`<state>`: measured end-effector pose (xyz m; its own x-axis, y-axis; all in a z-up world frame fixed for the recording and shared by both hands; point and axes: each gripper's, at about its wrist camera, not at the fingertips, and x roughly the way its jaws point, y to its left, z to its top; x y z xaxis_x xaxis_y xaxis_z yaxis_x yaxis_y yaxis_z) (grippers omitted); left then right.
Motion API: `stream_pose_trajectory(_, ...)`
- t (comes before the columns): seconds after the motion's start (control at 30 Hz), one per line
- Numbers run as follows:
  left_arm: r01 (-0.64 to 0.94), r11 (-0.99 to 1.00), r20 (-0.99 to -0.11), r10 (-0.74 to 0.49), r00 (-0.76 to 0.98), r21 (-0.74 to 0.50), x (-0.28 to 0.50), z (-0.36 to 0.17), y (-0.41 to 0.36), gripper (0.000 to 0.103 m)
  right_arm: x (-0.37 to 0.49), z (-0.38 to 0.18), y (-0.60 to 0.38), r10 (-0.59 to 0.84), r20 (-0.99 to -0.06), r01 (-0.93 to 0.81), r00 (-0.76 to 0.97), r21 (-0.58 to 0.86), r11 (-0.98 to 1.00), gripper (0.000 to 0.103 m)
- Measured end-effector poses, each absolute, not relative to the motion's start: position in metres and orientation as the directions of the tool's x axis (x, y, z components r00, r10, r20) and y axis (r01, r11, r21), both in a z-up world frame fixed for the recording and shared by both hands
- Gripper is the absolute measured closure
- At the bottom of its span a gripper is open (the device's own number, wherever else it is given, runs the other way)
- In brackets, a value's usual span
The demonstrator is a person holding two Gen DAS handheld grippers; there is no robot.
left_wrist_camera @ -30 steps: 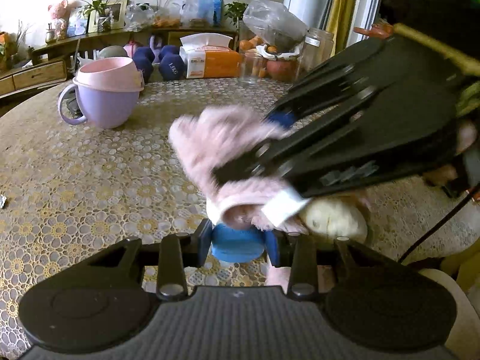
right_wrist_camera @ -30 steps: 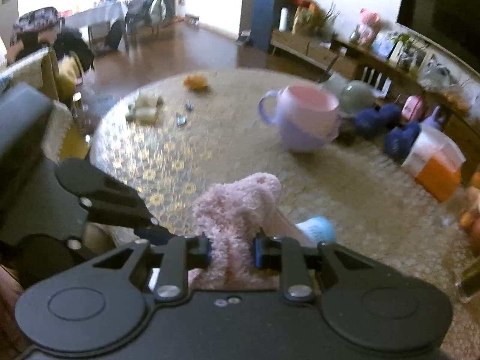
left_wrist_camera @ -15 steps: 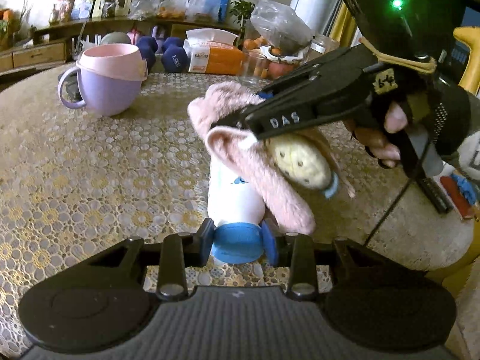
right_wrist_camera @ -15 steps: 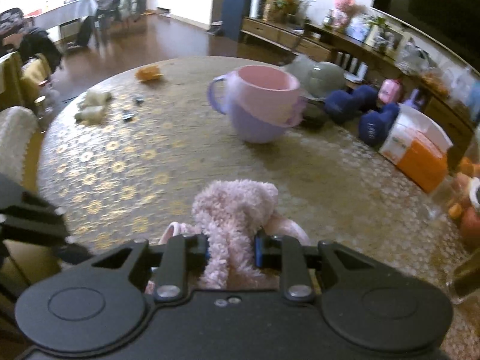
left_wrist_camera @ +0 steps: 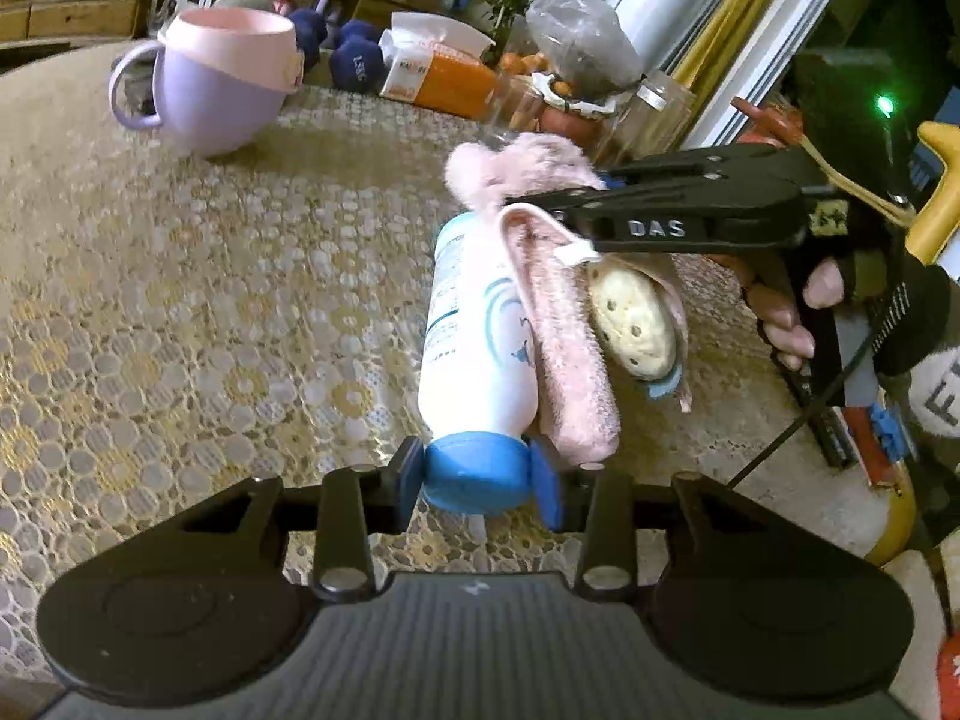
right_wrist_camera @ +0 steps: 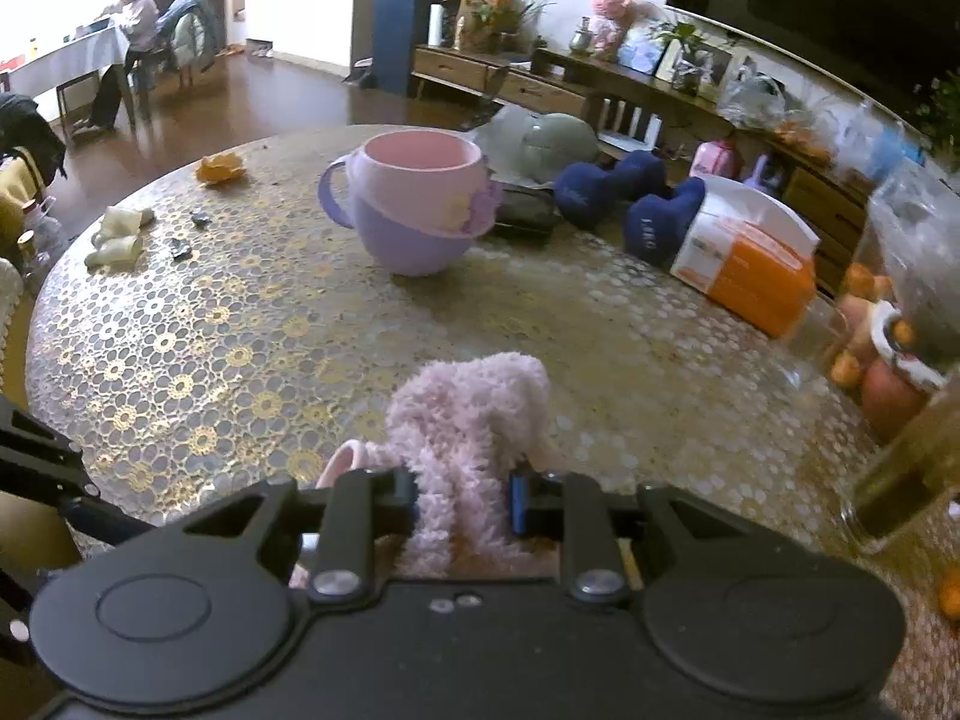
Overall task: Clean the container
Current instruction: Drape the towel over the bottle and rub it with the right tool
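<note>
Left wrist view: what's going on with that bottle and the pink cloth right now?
The left gripper is shut on the blue cap of a white bottle, holding it out over the lace-covered table. The right gripper is shut on a fluffy pink cloth and lays it along the bottle's side, as if wiping. A lilac and pink cup stands apart, further back.

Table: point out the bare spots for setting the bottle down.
Bare lace tablecloth lies open between the purple cup, the scraps near the far rim, and the pink cloth. Crowded: behind the cup, dumbbells, tissue box, jars.
</note>
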<state>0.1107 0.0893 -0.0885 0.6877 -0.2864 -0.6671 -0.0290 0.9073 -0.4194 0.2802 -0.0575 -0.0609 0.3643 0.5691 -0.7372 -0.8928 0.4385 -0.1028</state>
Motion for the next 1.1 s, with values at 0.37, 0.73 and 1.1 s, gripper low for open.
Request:
stream_pose_trajectory(0.37, -0.042, 0.920, -0.682, -0.258, 0.685, -0.389, 0.112, -0.094, 0.081, 0.065, 0.293, -0.068, -0.109, 0.472, -0.759, -0.814, 0.448, -0.127, 0.567, 0.081)
stream_pose_trajectory(0.73, -0.039, 0.958, -0.635, -0.158, 0.756, -0.285, 0.105, -0.064, 0.076, 0.065, 0.211, -0.030, -0.079, 0.665, -0.700, -0.945, 0.261, -0.045, 0.324, 0.081)
stream_pose_trajectory(1.1, -0.079, 0.954, -0.645, -0.134, 0.753, -0.290, 0.106, -0.061, 0.093, 0.065, 0.222, -0.037, -0.031, 0.671, -0.716, -0.965, 0.195, -0.017, 0.263, 0.080)
